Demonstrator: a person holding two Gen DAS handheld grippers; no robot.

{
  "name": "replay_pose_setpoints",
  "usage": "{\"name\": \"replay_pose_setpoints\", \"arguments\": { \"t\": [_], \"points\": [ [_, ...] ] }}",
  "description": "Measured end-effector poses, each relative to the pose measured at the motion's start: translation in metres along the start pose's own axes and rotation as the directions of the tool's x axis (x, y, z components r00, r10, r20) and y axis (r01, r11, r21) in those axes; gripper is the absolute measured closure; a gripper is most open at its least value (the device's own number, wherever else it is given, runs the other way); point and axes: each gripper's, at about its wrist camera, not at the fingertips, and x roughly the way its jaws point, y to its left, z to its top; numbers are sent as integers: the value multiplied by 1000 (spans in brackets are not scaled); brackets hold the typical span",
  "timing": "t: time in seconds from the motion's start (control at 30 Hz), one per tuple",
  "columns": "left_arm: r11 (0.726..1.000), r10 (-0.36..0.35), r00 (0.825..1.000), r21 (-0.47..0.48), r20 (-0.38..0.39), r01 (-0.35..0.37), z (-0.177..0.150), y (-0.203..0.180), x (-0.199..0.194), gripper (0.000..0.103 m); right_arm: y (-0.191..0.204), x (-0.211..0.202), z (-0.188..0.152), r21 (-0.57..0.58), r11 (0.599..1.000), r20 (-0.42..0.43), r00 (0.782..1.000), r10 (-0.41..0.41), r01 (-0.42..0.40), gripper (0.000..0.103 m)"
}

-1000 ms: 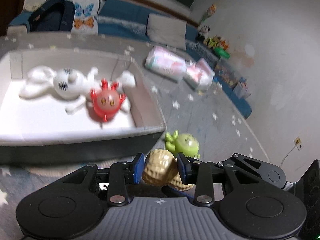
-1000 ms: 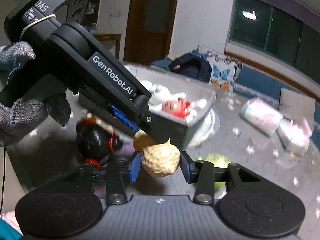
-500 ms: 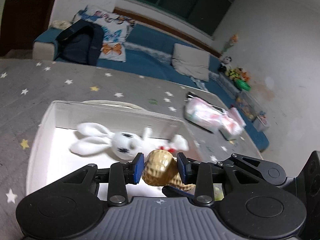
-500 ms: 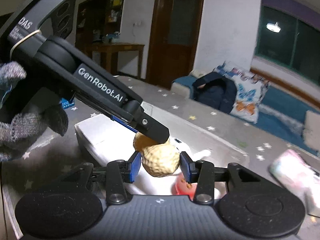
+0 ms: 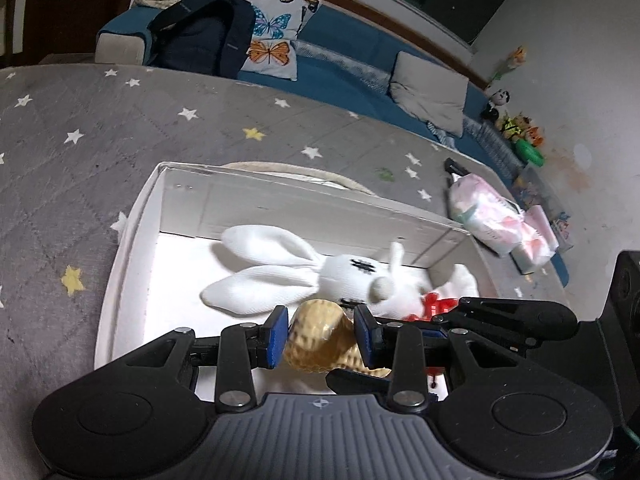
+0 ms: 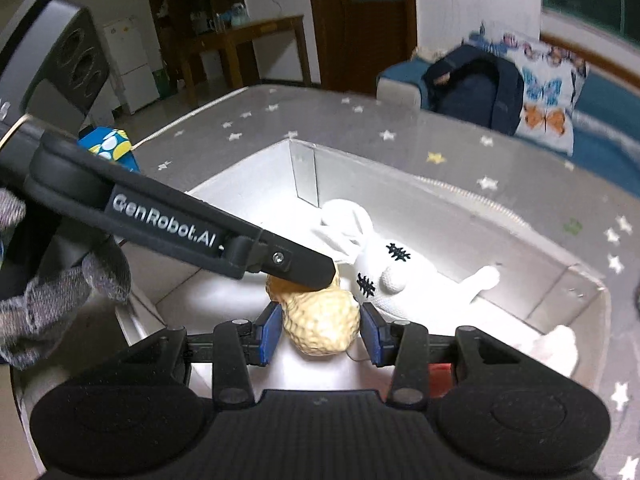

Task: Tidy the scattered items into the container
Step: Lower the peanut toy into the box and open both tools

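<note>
Both grippers hold one tan peanut toy (image 5: 318, 338) above the white box (image 5: 132, 240). My left gripper (image 5: 320, 334) is shut on one lobe of it. My right gripper (image 6: 320, 330) is shut on the other lobe (image 6: 324, 328). The left gripper's finger (image 6: 280, 262) crosses the right wrist view and lies on the peanut's far lobe. In the box (image 6: 460, 216) lie a white plush rabbit (image 5: 320, 272), also in the right wrist view (image 6: 384, 268), and a red toy (image 5: 436, 304), mostly hidden behind the grippers.
The box stands on a grey star-patterned surface (image 5: 80, 140). A pink and white packet (image 5: 492, 220) lies to the right of the box. A blue sofa with a dark backpack (image 5: 200, 36) and butterfly cushion is behind. A blue patterned object (image 6: 108, 148) lies at the left edge.
Both grippers have carried the peanut from beside the box, near a green toy and a black toy, to above the box's inside. Both stayed shut on it.
</note>
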Motion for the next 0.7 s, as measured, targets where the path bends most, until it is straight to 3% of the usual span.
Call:
{"name": "replay_pose_setpoints", "arguments": {
  "t": [0.3,0.7],
  "points": [
    [1000,18,1000,-5,-19,-18,0,9,7,65,16,11,8,-11,1000,-101,995,-25,24,62],
    [998,61,998,11,17,-61,3,10,0,65,27,28,23,-15,999,-128,991,-42,40,62]
  ]
}}
